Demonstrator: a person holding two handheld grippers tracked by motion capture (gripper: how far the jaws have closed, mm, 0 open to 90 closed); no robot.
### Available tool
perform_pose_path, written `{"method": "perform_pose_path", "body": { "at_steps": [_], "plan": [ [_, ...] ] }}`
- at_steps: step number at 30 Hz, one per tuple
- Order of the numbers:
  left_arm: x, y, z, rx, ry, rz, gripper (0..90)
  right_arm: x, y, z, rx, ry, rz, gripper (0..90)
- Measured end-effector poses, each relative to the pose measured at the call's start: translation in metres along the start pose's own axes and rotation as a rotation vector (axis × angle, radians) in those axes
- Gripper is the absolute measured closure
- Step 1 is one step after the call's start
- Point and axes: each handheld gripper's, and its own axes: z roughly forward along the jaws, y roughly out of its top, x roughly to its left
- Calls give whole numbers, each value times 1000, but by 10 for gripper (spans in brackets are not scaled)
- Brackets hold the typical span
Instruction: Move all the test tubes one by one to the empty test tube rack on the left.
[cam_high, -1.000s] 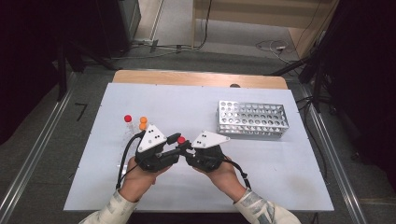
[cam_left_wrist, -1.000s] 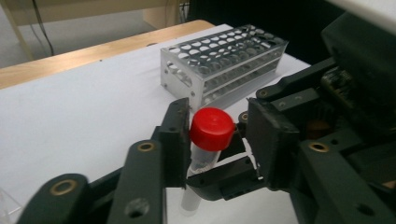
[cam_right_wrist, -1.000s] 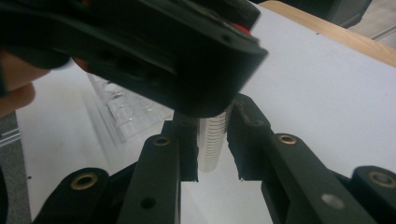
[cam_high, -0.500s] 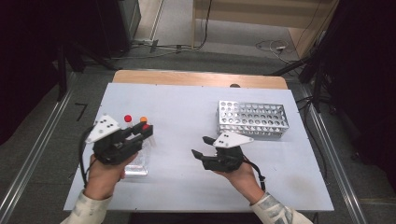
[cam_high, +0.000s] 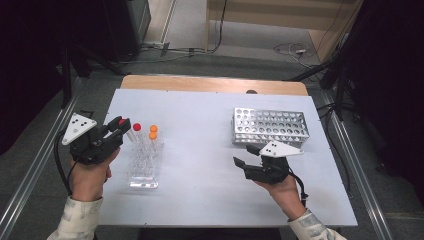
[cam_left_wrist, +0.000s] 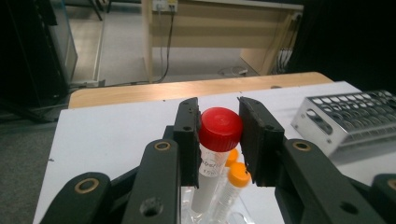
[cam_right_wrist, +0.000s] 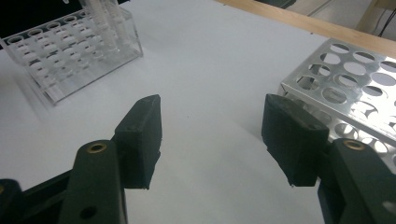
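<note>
While the left gripper held its jaws narrow around the red-capped tube above the clear rack near the worktop's left edge, the right gripper had just been opening, nothing between its jaws, beside the metal rack. Judged step: carrying the tube across. Next it needed lowering upright into a hole.
</note>
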Motion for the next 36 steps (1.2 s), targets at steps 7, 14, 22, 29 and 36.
{"method": "perform_pose_path", "body": {
  "at_steps": [7,14,22,29,36],
  "plan": [
    [5,-17,22,35,16,5,696,-2,0,-1,-5,-8,0,367],
    [4,-32,30,86,32,20,672,-4,0,-4,-10,-15,1,367],
    [5,-35,25,95,22,-12,523,-10,-3,-10,-16,-31,13,366],
    [0,-43,9,100,12,-14,404,-28,-18,-22,-14,-97,53,359],
    [5,-64,-20,97,18,-22,295,-53,-42,-45,-17,-198,113,336]
  ]
}}
